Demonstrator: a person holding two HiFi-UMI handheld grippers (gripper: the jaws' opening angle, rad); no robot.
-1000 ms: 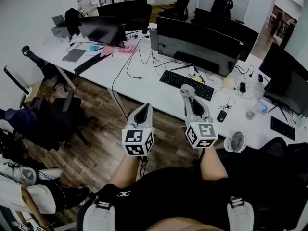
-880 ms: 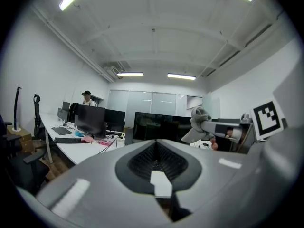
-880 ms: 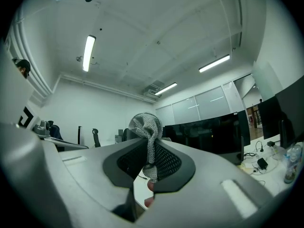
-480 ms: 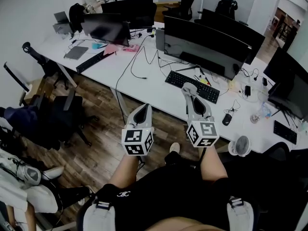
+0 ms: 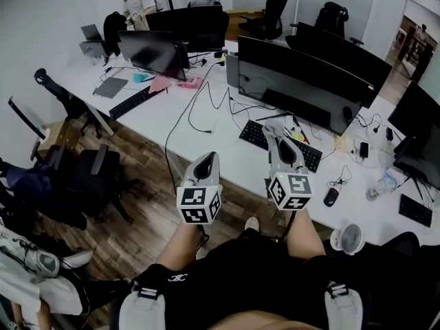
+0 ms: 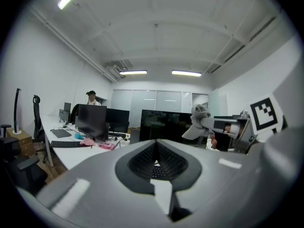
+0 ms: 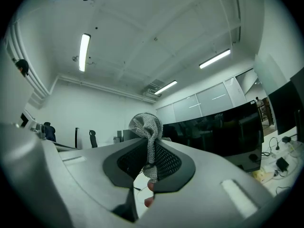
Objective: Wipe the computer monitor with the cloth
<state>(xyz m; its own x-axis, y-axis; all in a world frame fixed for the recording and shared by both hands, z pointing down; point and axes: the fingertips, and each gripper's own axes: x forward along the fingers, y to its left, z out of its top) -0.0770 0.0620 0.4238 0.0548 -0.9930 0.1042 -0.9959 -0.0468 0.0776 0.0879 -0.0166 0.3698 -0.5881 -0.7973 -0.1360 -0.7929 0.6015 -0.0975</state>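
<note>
My head camera looks from high, steeply down on the desk mid-frame. Each gripper camera sits low, facing level along its jaws; all three share the monitor.

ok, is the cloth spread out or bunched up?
Bunched. The right gripper pinches the grey cloth in its jaws, a crumpled wad sticking out past the tips.

One grey knitted cloth: coarse, loose-weave, matt. One wide black monitor: glossy, reflective screen. One long white surface: smooth. One brown plank floor: wood-grain. One right gripper: matt grey plastic, ribbed black pads.
</note>
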